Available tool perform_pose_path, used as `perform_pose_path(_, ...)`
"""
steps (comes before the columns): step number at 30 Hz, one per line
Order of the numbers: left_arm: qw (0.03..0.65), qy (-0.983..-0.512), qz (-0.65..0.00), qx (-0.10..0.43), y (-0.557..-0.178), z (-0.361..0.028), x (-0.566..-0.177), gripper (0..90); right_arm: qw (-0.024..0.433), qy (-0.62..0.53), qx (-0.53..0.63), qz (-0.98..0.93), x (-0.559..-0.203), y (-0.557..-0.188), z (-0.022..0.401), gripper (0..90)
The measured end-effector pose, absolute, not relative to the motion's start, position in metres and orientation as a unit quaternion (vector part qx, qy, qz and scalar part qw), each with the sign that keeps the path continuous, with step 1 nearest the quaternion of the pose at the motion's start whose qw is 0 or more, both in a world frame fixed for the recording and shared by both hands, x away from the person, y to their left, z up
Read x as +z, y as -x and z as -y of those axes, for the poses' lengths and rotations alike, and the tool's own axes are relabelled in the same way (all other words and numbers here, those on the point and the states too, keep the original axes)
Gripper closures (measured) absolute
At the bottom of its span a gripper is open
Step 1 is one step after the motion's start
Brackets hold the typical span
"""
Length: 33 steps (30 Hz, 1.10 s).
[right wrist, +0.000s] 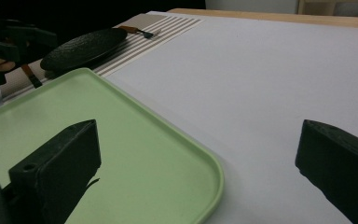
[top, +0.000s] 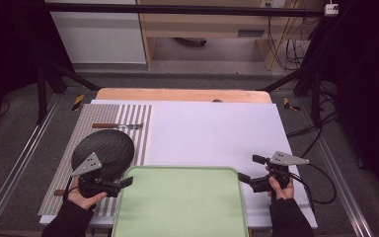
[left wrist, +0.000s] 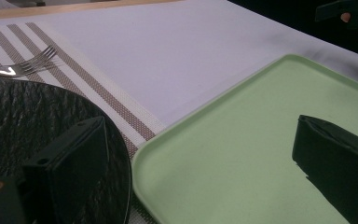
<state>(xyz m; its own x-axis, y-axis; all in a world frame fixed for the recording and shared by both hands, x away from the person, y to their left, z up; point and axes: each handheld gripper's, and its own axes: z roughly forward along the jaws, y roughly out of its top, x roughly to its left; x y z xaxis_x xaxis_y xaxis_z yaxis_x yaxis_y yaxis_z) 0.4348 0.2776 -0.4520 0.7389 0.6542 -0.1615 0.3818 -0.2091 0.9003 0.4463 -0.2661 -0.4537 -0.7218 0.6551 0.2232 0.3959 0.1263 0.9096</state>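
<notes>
Green tray [top: 177, 207] between two wide-open grippers, on white tabletop [top: 212, 133]; striped placemat [top: 128, 123], dark room.

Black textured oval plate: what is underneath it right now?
The black textured oval plate lies on the striped brown-and-white placemat, its near edge beside the green tray. A brown-handled utensil pokes out near the left gripper; its other end is covered.
</notes>
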Motion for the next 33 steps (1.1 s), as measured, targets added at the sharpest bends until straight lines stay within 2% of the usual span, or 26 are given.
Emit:
perform_pose_path(19, 0.526, -0.772, -0.334, 0.129, -0.435, -0.278, -0.449, 2.8, 0.115, -0.355, 0.551, -0.746, -0.454, -0.446, 0.266, 0.8)
perform_pose_path(33, 0.497, -0.790, -0.335, 0.131, -0.434, -0.285, -0.439, 2.6, 0.115, -0.355, 0.551, -0.747, -0.454, -0.446, 0.266, 0.8)
